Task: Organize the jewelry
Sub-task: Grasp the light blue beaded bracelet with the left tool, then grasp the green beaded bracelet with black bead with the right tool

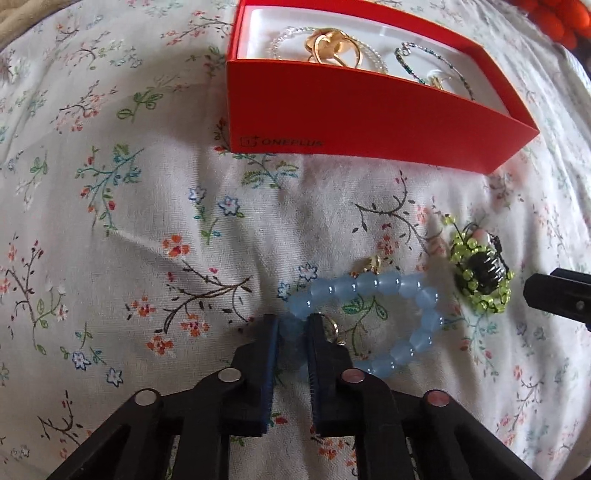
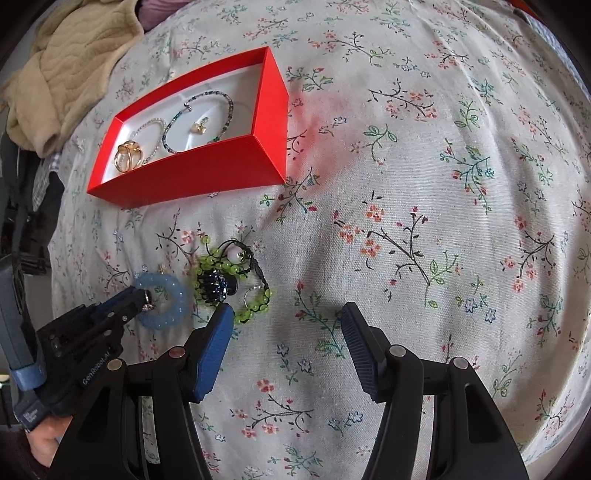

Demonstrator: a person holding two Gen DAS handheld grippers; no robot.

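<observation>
A pale blue bead bracelet [image 1: 402, 306] lies on the floral sheet; it also shows in the right wrist view [image 2: 173, 295]. My left gripper [image 1: 293, 325] is shut on its near-left beads, still resting on the sheet; the gripper also shows in the right wrist view [image 2: 142, 295]. A green bead piece with a dark blue cluster [image 1: 480, 269] lies just right of the bracelet, also seen in the right wrist view [image 2: 229, 280]. My right gripper [image 2: 286, 317] is open and empty, just right of the green piece. The red box [image 1: 369, 118] holds gold rings and bead strands [image 2: 129, 155].
A floral sheet [image 2: 406, 221] covers the soft surface. A beige quilted cloth [image 2: 62, 74] lies bunched at the far left past the red box [image 2: 192, 173]. Orange fuzzy fabric [image 1: 554, 14] sits beyond the box. One right gripper finger [image 1: 557, 295] shows at the edge.
</observation>
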